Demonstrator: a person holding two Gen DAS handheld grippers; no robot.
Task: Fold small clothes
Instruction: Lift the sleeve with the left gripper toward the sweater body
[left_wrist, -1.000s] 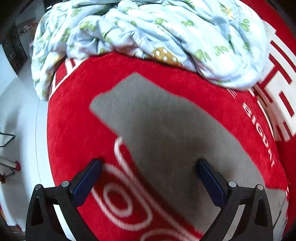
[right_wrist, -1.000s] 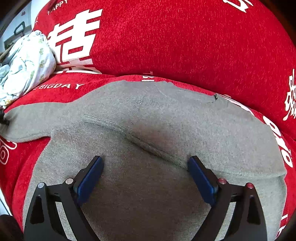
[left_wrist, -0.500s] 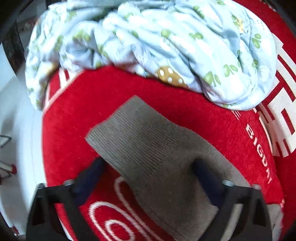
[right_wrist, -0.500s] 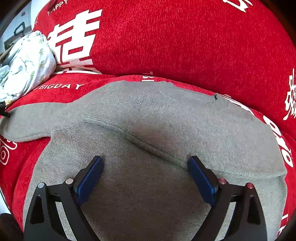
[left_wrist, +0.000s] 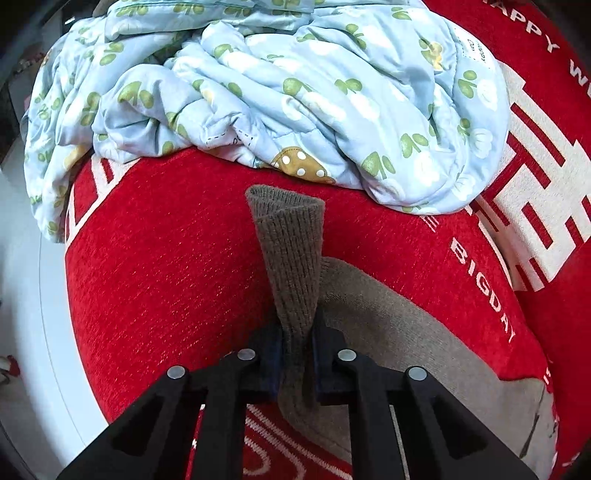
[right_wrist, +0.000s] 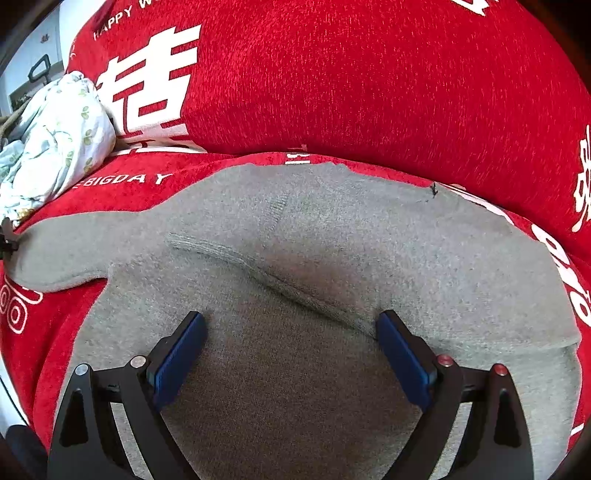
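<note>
The left tongs (left_wrist: 297, 354), wide a second ago, now pinch the sweater's (right_wrist: 332, 258) sleeve (left_wrist: 291, 258), cuff sticking out ahead. The right tongs (right_wrist: 290, 354) hover open above its body. Sleeve fold can begin.

Sweater (right_wrist: 332, 258): plain grey-brown knit, with a ribbed cuff (left_wrist: 291, 236) between the left fingers (left_wrist: 271, 354), whose pads are dark blue on black frames. Right fingers (right_wrist: 177, 354): bright blue pads on black frames, one side with silver screws, the other with red. Sofa cover (left_wrist: 166, 266) beneath and beyond the fingers: red, with white lettering and white characters. Quilt (left_wrist: 277, 85) beyond the left fingers: pale blue, printed with green leaves, white shapes and one brown patch with white dots.
</note>
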